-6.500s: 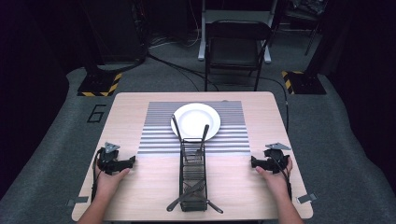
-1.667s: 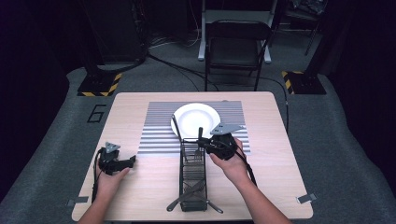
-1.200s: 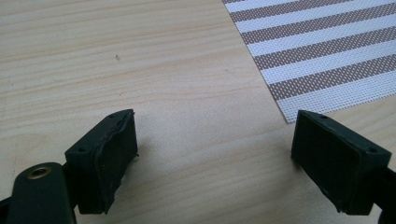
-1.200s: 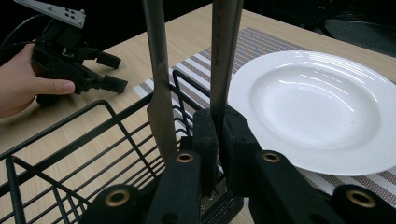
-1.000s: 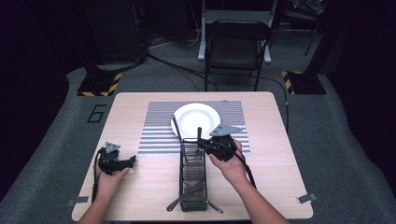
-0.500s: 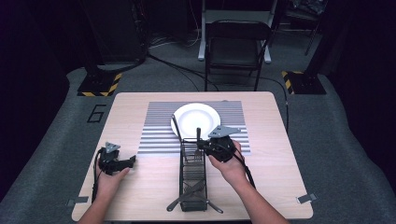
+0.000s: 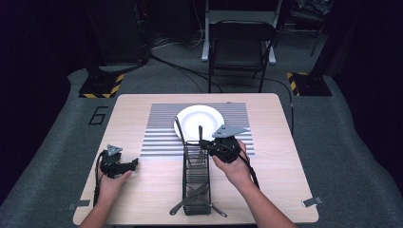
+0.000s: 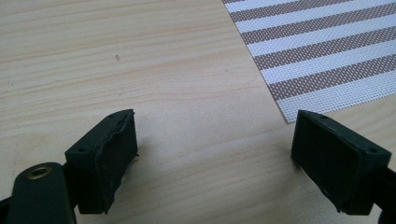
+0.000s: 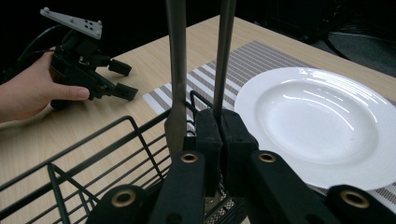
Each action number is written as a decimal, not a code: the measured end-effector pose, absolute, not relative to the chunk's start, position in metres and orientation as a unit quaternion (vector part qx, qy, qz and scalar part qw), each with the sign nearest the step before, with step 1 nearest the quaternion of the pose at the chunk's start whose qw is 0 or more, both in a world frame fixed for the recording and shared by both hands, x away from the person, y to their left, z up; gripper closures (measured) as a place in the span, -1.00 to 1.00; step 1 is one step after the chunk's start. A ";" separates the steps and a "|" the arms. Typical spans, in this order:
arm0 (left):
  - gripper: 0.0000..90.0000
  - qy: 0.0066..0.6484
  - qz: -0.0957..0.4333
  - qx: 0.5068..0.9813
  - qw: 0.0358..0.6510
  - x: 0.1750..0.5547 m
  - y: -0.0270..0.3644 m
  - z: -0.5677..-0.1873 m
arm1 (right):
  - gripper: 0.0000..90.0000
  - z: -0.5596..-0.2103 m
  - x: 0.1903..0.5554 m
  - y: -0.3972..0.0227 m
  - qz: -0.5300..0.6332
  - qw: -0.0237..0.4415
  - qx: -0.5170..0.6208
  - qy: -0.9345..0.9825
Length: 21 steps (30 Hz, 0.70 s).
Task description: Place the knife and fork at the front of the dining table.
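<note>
A black wire caddy (image 7: 196,176) stands on the table in front of a white plate (image 7: 199,119). Two dark utensil handles rise from its far end. My right gripper (image 7: 208,145) is at that end, shut on the right-hand handle (image 9: 225,51), pinched between the pads (image 9: 208,128). The other handle (image 9: 175,60) stands free just left of it. My left gripper (image 7: 129,164) rests on the wood at the left, open, with nothing between its jaws (image 8: 215,154). It also appears in the right gripper view, as the left gripper (image 9: 125,79) held by a hand.
A striped placemat (image 7: 161,128) lies under the plate and the caddy's far end; its corner (image 8: 317,51) is just ahead of the left gripper. More dark utensils (image 7: 190,200) lie across the caddy's near end. A chair (image 7: 240,45) stands beyond the table.
My right gripper has come from the table's right edge to the caddy's far end and closed on a handle. Over the last second it has hardly shifted. The left gripper has stayed put.
</note>
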<state>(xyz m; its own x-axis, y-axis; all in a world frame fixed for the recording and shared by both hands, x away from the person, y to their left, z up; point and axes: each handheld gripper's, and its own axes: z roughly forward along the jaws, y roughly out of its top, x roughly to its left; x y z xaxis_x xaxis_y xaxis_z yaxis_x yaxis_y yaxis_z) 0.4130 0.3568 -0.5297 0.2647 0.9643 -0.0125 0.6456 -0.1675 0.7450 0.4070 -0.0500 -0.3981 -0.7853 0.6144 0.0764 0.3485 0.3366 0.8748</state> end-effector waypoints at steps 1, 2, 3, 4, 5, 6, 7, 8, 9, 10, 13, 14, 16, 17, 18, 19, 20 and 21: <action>-0.69 0.556 0.243 0.724 0.328 0.413 0.357 -0.530 | 0.95 -0.396 0.407 -0.050 0.494 0.136 0.297 0.806; -0.69 0.556 0.243 0.724 0.328 0.413 0.357 -0.530 | 0.95 -0.393 0.407 -0.050 0.494 0.137 0.297 0.806; -0.69 0.556 0.243 0.724 0.328 0.413 0.357 -0.530 | 0.95 -0.388 0.406 -0.051 0.494 0.133 0.297 0.806; -0.69 0.556 0.243 0.724 0.328 0.413 0.357 -0.530 | 0.95 -0.388 0.406 -0.051 0.494 0.133 0.297 0.806; -0.69 0.556 0.243 0.724 0.328 0.413 0.357 -0.530 | 0.95 -0.386 0.406 -0.051 0.496 0.132 0.299 0.804; -0.69 0.555 0.243 0.725 0.328 0.413 0.357 -0.530 | 0.95 -0.384 0.405 -0.051 0.496 0.130 0.301 0.804; -0.69 0.556 0.243 0.724 0.328 0.413 0.357 -0.530 | 0.95 -0.381 0.404 -0.050 0.496 0.128 0.302 0.804; -0.69 0.556 0.243 0.724 0.328 0.413 0.357 -0.530 | 0.95 -0.378 0.404 -0.050 0.498 0.130 0.301 0.803; -0.69 0.555 0.243 0.725 0.328 0.413 0.357 -0.530 | 0.95 -0.376 0.404 -0.050 0.499 0.131 0.297 0.803; -0.69 0.556 0.243 0.724 0.328 0.413 0.357 -0.530 | 0.95 -0.373 0.403 -0.050 0.500 0.131 0.297 0.803; -0.69 0.555 0.243 0.724 0.328 0.413 0.357 -0.530 | 0.95 -0.364 0.402 -0.050 0.500 0.134 0.297 0.802; -0.69 0.556 0.243 0.725 0.328 0.413 0.357 -0.530 | 0.95 -0.362 0.402 -0.050 0.500 0.136 0.296 0.803; -0.69 0.556 0.243 0.724 0.328 0.413 0.357 -0.530 | 0.95 -0.356 0.402 -0.051 0.502 0.134 0.297 0.801; -0.69 0.556 0.243 0.724 0.328 0.413 0.357 -0.530 | 0.95 -0.354 0.403 -0.052 0.507 0.134 0.296 0.799; -0.69 0.556 0.243 0.724 0.328 0.413 0.357 -0.530 | 0.95 -0.351 0.403 -0.053 0.508 0.131 0.298 0.797; -0.69 0.556 0.243 0.725 0.328 0.413 0.357 -0.530 | 0.95 -0.348 0.403 -0.054 0.509 0.129 0.299 0.796; -0.69 0.556 0.243 0.724 0.328 0.413 0.357 -0.530 | 0.95 -0.346 0.403 -0.055 0.509 0.127 0.300 0.796; -0.69 0.556 0.243 0.725 0.328 0.413 0.357 -0.530 | 0.95 -0.343 0.403 -0.057 0.511 0.125 0.301 0.795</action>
